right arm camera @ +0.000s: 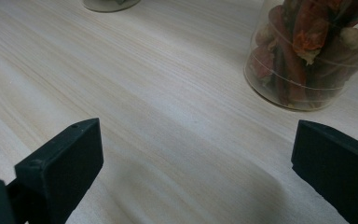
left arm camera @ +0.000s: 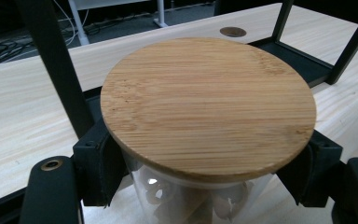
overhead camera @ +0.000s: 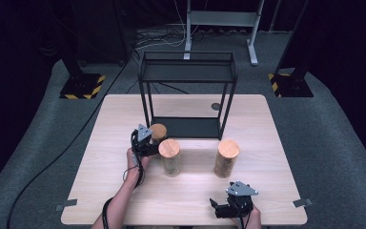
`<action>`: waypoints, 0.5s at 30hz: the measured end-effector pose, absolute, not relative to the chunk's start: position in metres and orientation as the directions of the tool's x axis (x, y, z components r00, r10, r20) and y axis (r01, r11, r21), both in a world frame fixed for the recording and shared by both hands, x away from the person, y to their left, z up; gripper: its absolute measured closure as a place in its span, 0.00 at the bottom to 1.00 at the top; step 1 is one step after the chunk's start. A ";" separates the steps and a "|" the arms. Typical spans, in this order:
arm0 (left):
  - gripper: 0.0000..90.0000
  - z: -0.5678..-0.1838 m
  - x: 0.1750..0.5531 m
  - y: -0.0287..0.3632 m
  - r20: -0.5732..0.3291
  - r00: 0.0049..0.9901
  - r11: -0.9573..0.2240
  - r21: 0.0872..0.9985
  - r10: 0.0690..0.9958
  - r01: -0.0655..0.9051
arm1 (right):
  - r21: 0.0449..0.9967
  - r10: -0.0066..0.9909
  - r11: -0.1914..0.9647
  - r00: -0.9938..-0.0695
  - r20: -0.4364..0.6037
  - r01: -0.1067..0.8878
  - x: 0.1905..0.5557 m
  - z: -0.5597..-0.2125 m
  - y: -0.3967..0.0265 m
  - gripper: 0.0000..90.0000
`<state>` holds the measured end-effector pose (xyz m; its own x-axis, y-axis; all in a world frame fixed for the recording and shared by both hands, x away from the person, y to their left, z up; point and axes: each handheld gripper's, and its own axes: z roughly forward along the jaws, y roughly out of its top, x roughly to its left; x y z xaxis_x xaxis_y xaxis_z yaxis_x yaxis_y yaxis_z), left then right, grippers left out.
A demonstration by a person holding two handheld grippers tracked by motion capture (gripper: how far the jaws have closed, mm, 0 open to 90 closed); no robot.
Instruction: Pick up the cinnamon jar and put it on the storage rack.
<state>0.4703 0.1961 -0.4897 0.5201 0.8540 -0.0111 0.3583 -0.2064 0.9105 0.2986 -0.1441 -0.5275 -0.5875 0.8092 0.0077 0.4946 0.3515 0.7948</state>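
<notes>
Left hand-held gripper clamped on glass jar just under bamboo lid, jar between pads, black rack just beyond. Right hand-held gripper wide open, holding nothing, low over table; second jar ahead of it.

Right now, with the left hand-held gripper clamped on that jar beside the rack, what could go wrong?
1. The jar sits close to the black rack; its bamboo lid could knock a rack leg.
2. The left hand-held gripper grips smooth glass just under the lid, so the jar might slip.
</notes>
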 end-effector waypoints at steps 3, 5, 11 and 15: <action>0.28 -0.488 0.474 0.194 -0.003 0.525 -0.215 0.910 0.851 0.354 | 0.794 0.809 0.353 -0.587 0.006 0.495 0.299 -0.528 -0.144 0.01; 0.28 -0.487 0.475 0.193 -0.002 0.526 -0.216 0.911 0.850 0.352 | 0.793 0.809 0.354 -0.587 0.005 0.495 0.299 -0.528 -0.144 0.01; 0.28 -0.484 0.483 0.187 0.011 0.533 -0.229 0.910 0.846 0.345 | 0.791 0.809 0.358 -0.588 0.002 0.495 0.299 -0.528 -0.143 0.01; 0.28 -0.483 0.488 0.184 0.018 0.535 -0.236 0.910 0.844 0.341 | 0.791 0.809 0.359 -0.588 0.002 0.496 0.299 -0.528 -0.143 0.01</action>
<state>0.4875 0.1835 -0.4828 0.5353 0.8445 0.0185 0.3406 -0.2358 0.9101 0.2990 -0.1433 -0.5278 -0.5875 0.8092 0.0017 0.4963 0.3586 0.7906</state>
